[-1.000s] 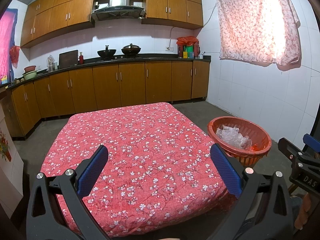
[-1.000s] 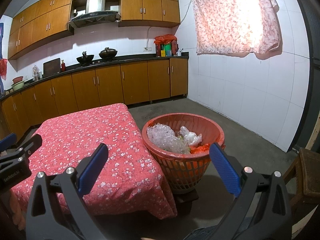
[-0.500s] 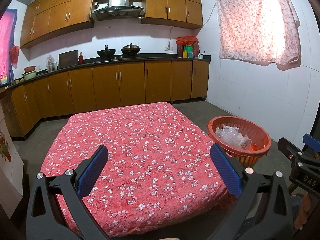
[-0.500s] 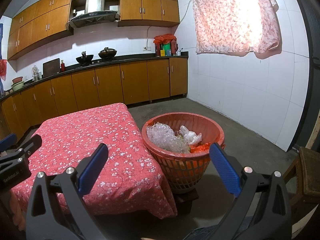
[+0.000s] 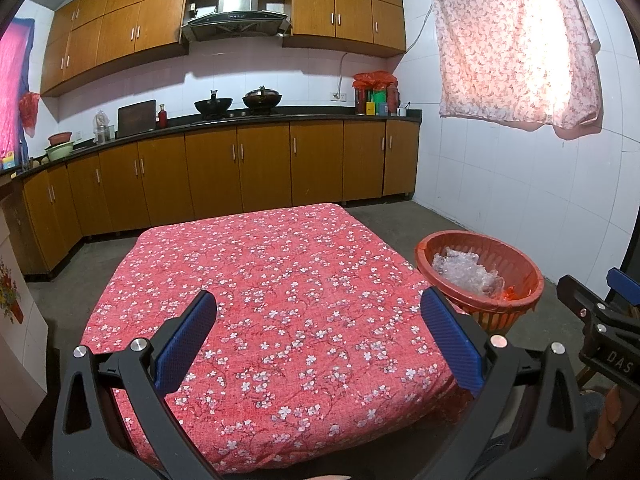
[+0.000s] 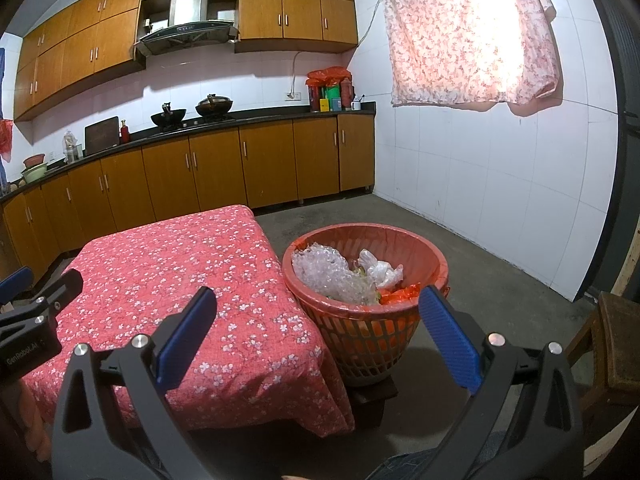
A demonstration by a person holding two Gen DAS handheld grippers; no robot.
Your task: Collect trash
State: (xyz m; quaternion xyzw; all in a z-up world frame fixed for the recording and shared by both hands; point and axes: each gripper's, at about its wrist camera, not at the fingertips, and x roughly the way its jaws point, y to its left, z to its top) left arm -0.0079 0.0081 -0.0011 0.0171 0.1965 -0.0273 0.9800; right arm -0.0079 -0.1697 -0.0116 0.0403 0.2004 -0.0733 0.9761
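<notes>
1. The left gripper (image 5: 318,330), black-framed with blue pads, has its jaws spread wide apart with nothing between them; it hangs above the near edge of the square table under a red cloth printed with small white blossoms (image 5: 276,292).
2. The right gripper (image 6: 318,330), of the same build, also has its jaws wide apart and empty, near the table's right corner and over the round red plastic lattice basket (image 6: 434,258).
3. That basket stands on a low dark stand just beside the table's right side, lined with a red bag.
4. Inside it lies the trash: a crumpled sheet of clear bubble wrap (image 6: 328,276), a small white plastic bag (image 6: 380,272) and a red scrap.
5. Beyond the table, brown wooden cabinets (image 5: 264,168) run along the wall.
</notes>
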